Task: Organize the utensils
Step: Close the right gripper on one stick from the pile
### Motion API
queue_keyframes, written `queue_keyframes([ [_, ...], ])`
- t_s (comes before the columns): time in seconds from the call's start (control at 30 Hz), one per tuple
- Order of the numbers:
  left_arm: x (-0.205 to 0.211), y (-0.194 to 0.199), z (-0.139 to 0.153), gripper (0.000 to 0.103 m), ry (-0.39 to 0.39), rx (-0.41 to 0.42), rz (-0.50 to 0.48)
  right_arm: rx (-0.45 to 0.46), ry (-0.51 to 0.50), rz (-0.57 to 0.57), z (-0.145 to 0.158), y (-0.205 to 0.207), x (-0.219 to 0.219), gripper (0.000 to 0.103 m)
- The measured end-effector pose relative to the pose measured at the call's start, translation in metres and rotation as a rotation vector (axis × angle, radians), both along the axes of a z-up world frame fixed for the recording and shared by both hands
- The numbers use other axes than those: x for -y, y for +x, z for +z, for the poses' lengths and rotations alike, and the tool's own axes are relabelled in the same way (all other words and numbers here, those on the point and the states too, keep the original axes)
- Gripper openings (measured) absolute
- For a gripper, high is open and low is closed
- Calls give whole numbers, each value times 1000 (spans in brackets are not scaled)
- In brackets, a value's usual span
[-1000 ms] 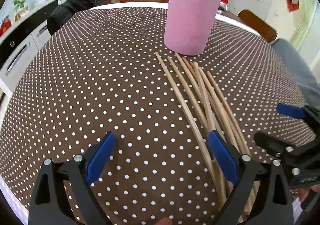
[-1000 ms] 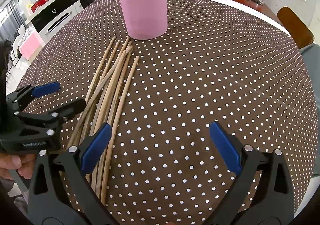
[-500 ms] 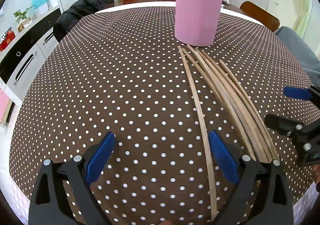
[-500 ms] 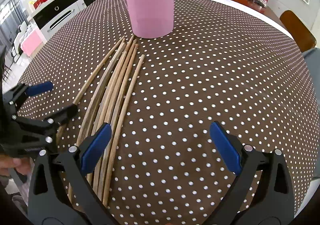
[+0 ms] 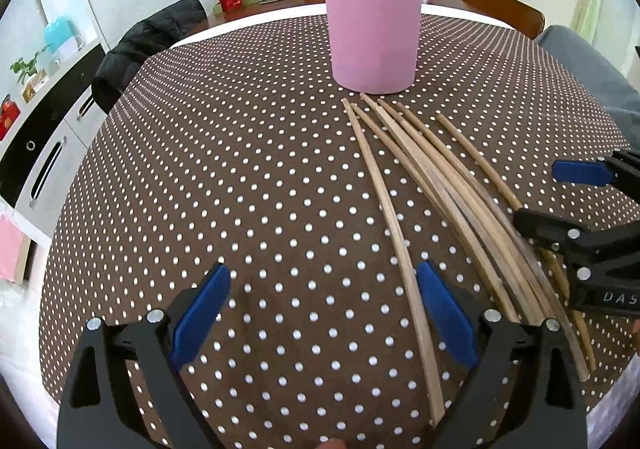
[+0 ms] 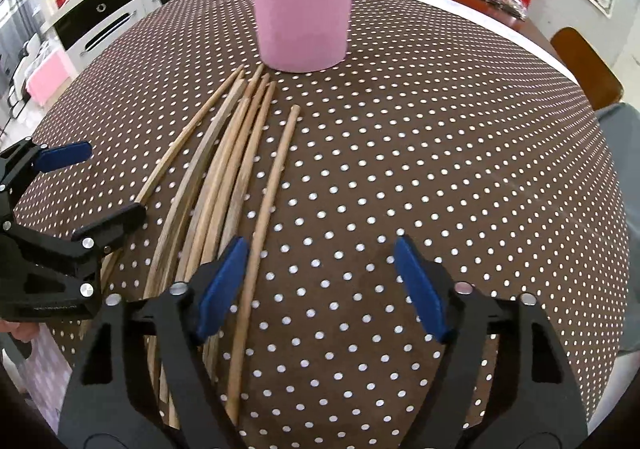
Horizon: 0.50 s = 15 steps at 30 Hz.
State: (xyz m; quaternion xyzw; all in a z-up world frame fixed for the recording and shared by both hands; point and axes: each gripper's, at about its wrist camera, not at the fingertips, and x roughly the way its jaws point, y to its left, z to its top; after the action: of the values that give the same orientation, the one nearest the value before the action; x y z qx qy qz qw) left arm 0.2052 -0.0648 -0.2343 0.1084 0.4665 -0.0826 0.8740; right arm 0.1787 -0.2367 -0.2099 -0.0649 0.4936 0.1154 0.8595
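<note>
**A:** Where are the chopsticks lying?

**B:** They are lying fanned out on the worktop, tips gathering just in front of the pink cup, which is standing upright and already holding a few more sticks. The loose ones are thin, pale wooden rods, slightly bowed by the lens.

**A:** How are the hands sitting?

**B:** Both are angling steeply down toward the cloth. The left gripper is hanging spread wide, and 1 stick is running between its blue pads, close beside the right-hand pad; nothing is being pinched. The right gripper has just been narrowing its jaws but is still standing apart, with the outermost stick passing just inside its left pad. I cannot tell whether that pad is touching it.

**A:** And the surfaces?

**B:** The worktop is wearing a brown cloth with small white dots, looking smooth and flat. The cup is looking matte and cylindrical. The gripper frames are black plastic with metal screws.

**A:** Anything hard to make out?

**B:** The near ends of the sticks are disappearing under the gripper frames, so I am not counting them exactly. Each gripper is showing only partly in the other's view, cut by the edge. A dark jacket is draping over a chair beyond the worktop.
</note>
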Motion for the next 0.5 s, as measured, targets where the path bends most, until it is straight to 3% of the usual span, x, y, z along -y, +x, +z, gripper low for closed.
queue_keyframes([
  [0.1,5,9,1,93,14,-1,-13,11,2,-7,2,3,-1,55],
  [0.17,11,19,3,93,26,-8,-32,18,-4,-7,3,5,-5,50],
  [0.27,16,28,4,86,19,-10,-82,20,-16,29,3,7,-20,31],
  [0.33,15,29,5,69,-27,-38,-117,21,-21,48,3,2,-25,16],
  [0.37,17,28,8,52,-59,-64,-161,19,-18,47,3,0,-25,9],
  [0.4,18,27,9,32,-56,-64,-177,25,-19,34,4,0,-23,7],
  [0.47,22,24,11,9,-50,-69,-212,35,-5,19,4,-3,-17,6],
  [0.5,22,23,11,8,-58,-70,-210,44,18,15,6,-3,-12,6],
])
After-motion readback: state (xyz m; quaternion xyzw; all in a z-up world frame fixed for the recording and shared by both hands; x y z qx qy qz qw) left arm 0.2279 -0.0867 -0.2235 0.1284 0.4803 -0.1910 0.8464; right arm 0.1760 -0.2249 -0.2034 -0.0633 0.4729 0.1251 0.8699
